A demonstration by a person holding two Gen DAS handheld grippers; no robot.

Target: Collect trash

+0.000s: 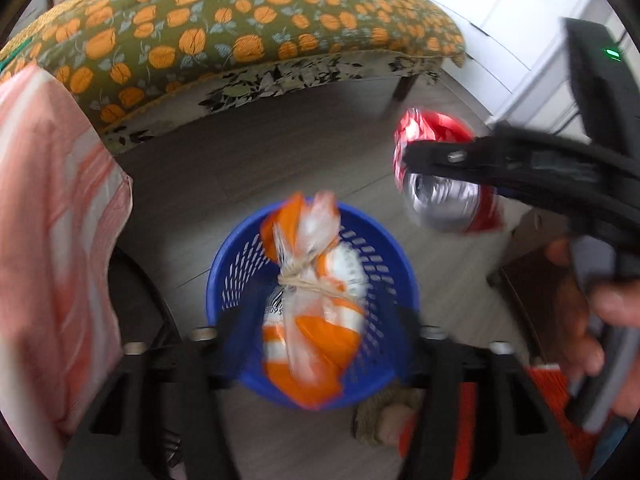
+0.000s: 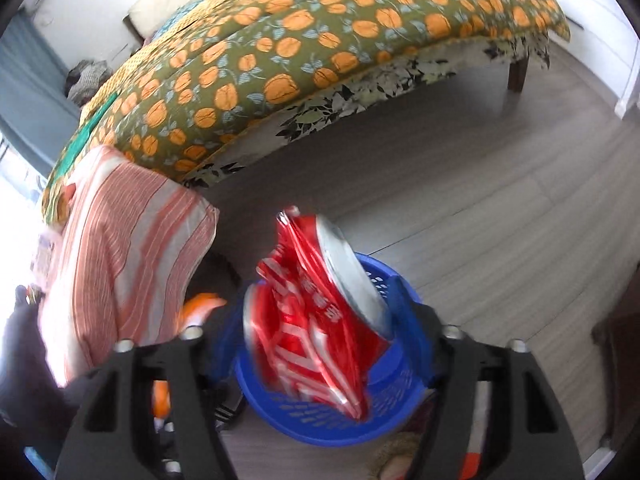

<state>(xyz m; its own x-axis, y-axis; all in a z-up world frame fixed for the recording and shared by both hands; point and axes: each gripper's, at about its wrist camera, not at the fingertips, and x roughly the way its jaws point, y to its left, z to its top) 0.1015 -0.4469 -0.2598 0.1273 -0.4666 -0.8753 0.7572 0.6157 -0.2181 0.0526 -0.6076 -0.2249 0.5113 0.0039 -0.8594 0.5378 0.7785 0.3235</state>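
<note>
A blue plastic basket (image 1: pixel 240 264) stands on the floor below both grippers. In the left wrist view a knotted orange and white plastic bag (image 1: pixel 312 320) hangs blurred over the basket's mouth, between the fingers of my left gripper (image 1: pixel 322 340). The jaws stand wider than the bag, with a gap on each side. In the right wrist view a crushed red drink can (image 2: pixel 312 320) sits between the fingers of my right gripper (image 2: pixel 316 332), above the basket (image 2: pixel 312 420), and the pads do not seem to press it. The left view shows the same can (image 1: pixel 440 208) behind one of the right fingers (image 1: pixel 448 158).
A bed with an orange-flowered cover (image 1: pixel 240 32) runs across the back, one dark leg (image 1: pixel 404 88) on the grey plank floor. A pink striped cloth (image 1: pixel 48 220) hangs at the left. White cupboard doors (image 1: pixel 520 40) and a person's hand (image 1: pixel 580 320) are at the right.
</note>
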